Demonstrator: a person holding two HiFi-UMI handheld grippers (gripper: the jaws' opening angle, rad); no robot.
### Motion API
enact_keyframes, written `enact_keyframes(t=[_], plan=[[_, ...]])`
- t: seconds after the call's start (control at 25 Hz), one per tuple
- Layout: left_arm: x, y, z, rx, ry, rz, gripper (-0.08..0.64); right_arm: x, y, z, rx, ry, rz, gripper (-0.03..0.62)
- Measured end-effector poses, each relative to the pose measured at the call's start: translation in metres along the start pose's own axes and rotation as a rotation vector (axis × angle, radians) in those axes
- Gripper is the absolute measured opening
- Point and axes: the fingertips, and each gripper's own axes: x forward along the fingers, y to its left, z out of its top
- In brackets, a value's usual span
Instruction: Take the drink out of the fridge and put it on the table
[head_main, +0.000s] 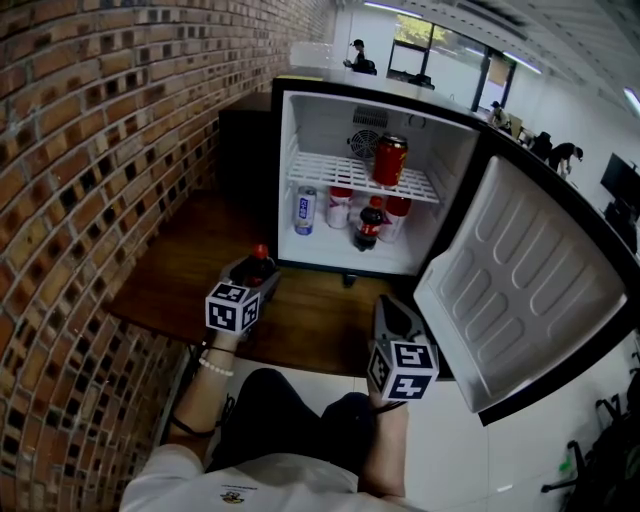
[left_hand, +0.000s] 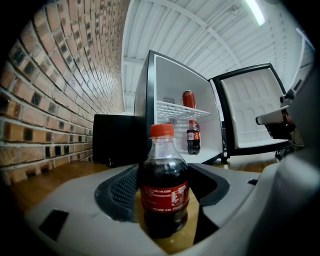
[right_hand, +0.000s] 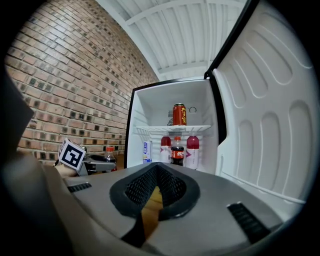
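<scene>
A small cola bottle (left_hand: 164, 190) with a red cap stands upright on the wooden table (head_main: 190, 265) in front of the open fridge (head_main: 300, 140). My left gripper (left_hand: 164, 175) is shut on it, with a pad against each side of its body. In the head view the bottle's cap (head_main: 260, 252) shows just past the left gripper (head_main: 256, 274). My right gripper (head_main: 393, 308) hovers at the table's front edge, right of the left one. It (right_hand: 157, 172) is shut, holds nothing and points at the fridge.
Inside the fridge a red can (head_main: 389, 160) stands on the wire shelf. Below it are a blue-white can (head_main: 305, 211), another cola bottle (head_main: 369, 225) and red-and-white bottles. The fridge door (head_main: 530, 280) hangs wide open at the right. A brick wall (head_main: 90, 150) runs along the left.
</scene>
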Motion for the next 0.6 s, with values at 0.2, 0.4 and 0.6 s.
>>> enact_keyframes(t=[0.2, 0.4, 0.6], plan=[[-0.001, 0.001, 0.002, 0.011, 0.011, -0.001, 0.318, -0.001, 0.000, 0.001, 0.003, -0.004, -0.004, 0.012], [-0.022, -0.003, 0.026, -0.018, -0.035, -0.014, 0.379, -0.004, -0.001, 0.005, -0.003, -0.015, -0.010, 0.012], [-0.050, -0.016, 0.064, -0.017, -0.093, 0.002, 0.334, -0.003, -0.001, 0.008, -0.006, -0.024, -0.007, 0.012]])
